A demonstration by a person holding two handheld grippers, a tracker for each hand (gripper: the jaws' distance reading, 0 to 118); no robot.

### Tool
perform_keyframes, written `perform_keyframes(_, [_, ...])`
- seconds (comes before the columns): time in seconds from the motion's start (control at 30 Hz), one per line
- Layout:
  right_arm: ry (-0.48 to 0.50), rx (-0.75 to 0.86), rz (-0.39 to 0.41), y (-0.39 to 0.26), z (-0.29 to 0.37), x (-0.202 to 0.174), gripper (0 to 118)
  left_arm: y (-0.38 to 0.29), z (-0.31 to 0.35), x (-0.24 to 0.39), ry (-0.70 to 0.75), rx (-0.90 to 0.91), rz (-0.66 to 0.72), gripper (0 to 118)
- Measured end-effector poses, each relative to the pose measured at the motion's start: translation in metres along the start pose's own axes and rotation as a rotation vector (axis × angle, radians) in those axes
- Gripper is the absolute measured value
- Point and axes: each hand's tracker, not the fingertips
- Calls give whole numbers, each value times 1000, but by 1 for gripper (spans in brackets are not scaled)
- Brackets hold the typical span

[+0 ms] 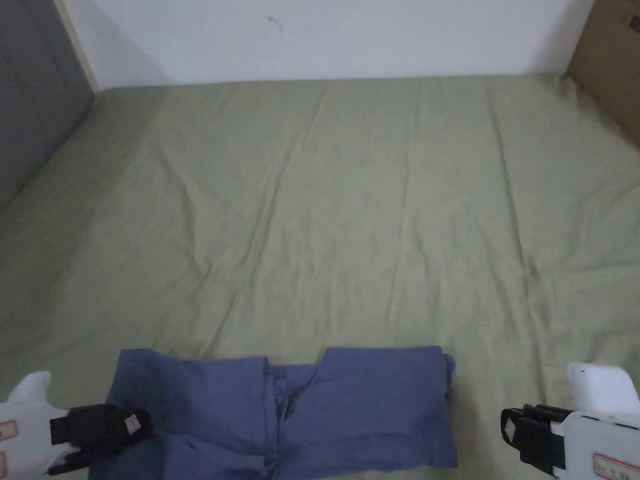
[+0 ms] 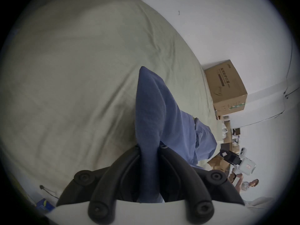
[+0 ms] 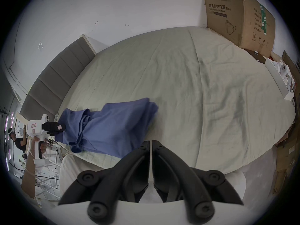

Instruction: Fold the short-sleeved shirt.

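A blue short-sleeved shirt (image 1: pixel 312 406) lies partly folded near the front edge of the bed, also seen in the right gripper view (image 3: pixel 105 127). My left gripper (image 1: pixel 128 428) is at the shirt's left end, shut on a bunched fold of the blue cloth (image 2: pixel 149 123), which rises between its jaws (image 2: pixel 149 147). My right gripper (image 1: pixel 515 431) hovers a little to the right of the shirt, apart from it. In its own view the two jaws (image 3: pixel 150 141) stand together with nothing between them.
The pale green bed sheet (image 1: pixel 350 206) stretches far beyond the shirt. A white wall runs along the back. A cardboard box (image 1: pixel 609 56) stands at the back right corner. A grey padded headboard (image 1: pixel 31 94) lines the left side.
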Motion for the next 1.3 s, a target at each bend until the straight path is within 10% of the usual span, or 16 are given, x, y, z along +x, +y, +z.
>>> perform_keyframes(0.3, [5,10,-29,-6,6,15,3,-17,-3,167,-22,15,-249,10])
perform_keyframes(0.67, [-39,23,-134,-18,20,64,3,-72,-165,304,-116,-292,-526,14])
perform_keyframes(0.77, [-56,16,-165,-20,20,75,3,-77,-194,302,-188,-376,-476,91])
perform_keyframes(0.83, [-58,17,-176,-21,19,79,3,-72,-187,294,-157,-321,-429,105])
perform_keyframes(1.0, [-51,8,-185,-23,12,81,3,-49,-150,256,-112,-203,-304,92])
perform_keyframes(1.1, [-37,-1,-187,-23,6,78,3,-45,-137,232,-9,-122,-298,5])
perform_keyframes(1.3, [-15,-13,-177,-23,-1,72,3,-64,-156,222,40,-158,-284,3])
